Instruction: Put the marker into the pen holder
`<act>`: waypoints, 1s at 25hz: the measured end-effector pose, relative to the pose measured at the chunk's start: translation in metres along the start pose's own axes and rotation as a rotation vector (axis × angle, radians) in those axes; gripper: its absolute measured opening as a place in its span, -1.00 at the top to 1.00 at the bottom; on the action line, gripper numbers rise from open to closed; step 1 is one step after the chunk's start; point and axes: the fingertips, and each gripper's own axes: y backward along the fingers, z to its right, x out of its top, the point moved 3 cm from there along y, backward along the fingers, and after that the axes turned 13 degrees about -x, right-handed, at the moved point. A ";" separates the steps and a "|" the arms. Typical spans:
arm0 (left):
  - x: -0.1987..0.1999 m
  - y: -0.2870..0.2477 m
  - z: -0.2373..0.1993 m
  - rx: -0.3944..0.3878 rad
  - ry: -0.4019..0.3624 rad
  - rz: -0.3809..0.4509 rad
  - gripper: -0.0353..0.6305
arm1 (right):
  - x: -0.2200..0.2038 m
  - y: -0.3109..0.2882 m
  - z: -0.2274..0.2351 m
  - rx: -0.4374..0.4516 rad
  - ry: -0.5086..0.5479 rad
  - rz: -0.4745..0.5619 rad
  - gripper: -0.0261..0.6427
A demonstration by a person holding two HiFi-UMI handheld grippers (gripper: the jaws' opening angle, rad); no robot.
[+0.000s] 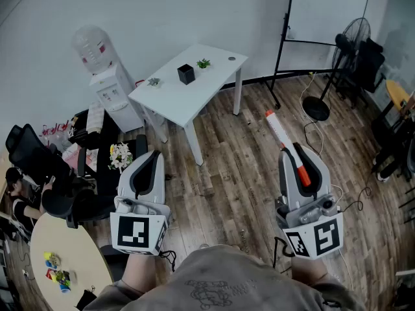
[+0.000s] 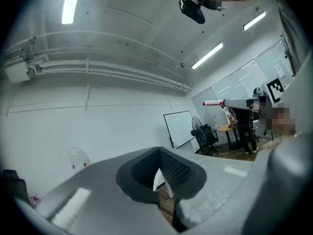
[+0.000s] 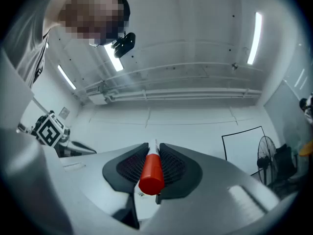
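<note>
One marker [image 1: 281, 133] is caught between the two fingers of the right gripper [image 1: 299, 164]. The fingers are part way open, just wide enough for the marker, and they squeeze it from both sides. In the right gripper view the fat red end of the marker [image 3: 151, 173] sits back between the dark pads [image 3: 174, 166], close to the camera. Its thin white part runs out past the tips of the right gripper [image 3: 154, 146]. From the head view the long white part sticks far out in front of the fingers and points up and a little left. The marker hangs in the air over the wooden floor [image 1: 246, 173].

Beside it, the left gripper [image 1: 154, 157] holds nothing. In its own view the left gripper [image 2: 158, 153] has its finger tips pressed together.

The black pen holder [image 1: 186, 74] stands on the white table [image 1: 178, 102], well apart from the marker, further away and to the left.
</note>
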 end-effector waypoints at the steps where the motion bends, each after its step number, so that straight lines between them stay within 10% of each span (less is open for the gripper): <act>1: 0.000 -0.003 0.005 -0.001 -0.001 -0.005 0.89 | -0.001 0.001 0.006 0.009 -0.021 -0.003 0.63; 25: -0.009 -0.016 0.073 -0.012 -0.004 -0.052 0.89 | -0.038 0.043 0.048 0.056 -0.050 -0.146 0.63</act>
